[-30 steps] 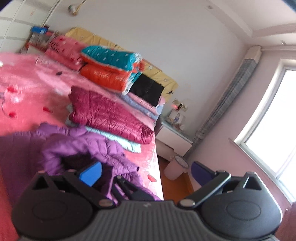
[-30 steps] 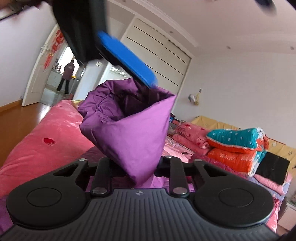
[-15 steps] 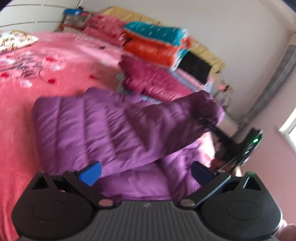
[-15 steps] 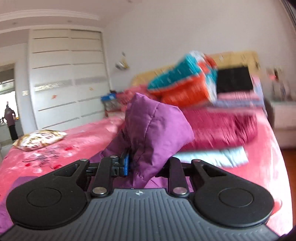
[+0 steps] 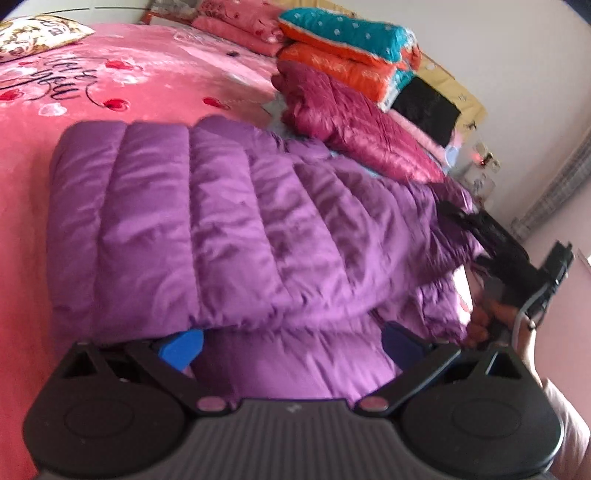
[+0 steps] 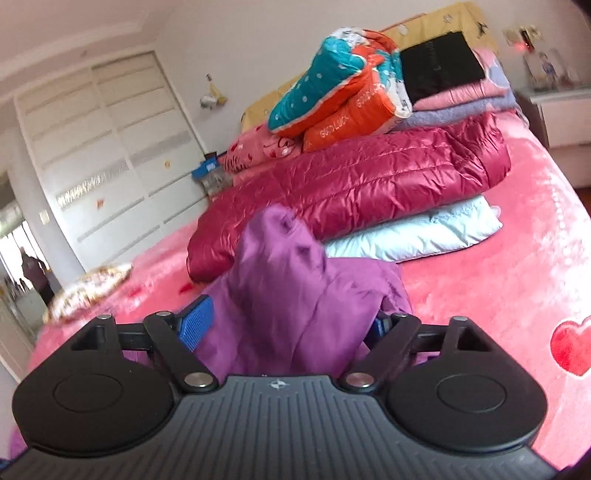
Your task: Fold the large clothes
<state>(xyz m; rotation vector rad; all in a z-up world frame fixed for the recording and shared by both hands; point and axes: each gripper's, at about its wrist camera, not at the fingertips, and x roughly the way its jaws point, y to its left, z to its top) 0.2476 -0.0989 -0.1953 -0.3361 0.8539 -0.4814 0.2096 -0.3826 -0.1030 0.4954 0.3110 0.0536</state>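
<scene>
A purple puffer jacket [image 5: 229, 229] lies folded over on the pink bed [image 5: 110, 85]. My left gripper [image 5: 291, 343] is open, its blue pads on either side of the jacket's near edge, which bulges between them. My right gripper [image 6: 284, 325] is open around a raised bunch of the same jacket [image 6: 291, 288]; the cloth sits loosely between its blue pads. The right gripper also shows in the left wrist view [image 5: 517, 258], at the jacket's far right end.
A folded maroon puffer jacket [image 6: 362, 188] lies on a pale blue one [image 6: 417, 236] just beyond. Stacked orange and teal quilts [image 6: 351, 103] and pink bedding stand at the headboard. A patterned pillow [image 5: 33, 33] lies far left. A white wardrobe [image 6: 110, 147] lines the wall.
The right gripper has lowered the jacket's end onto the bed and opened. The left gripper has come down close over the folded jacket, still open.
</scene>
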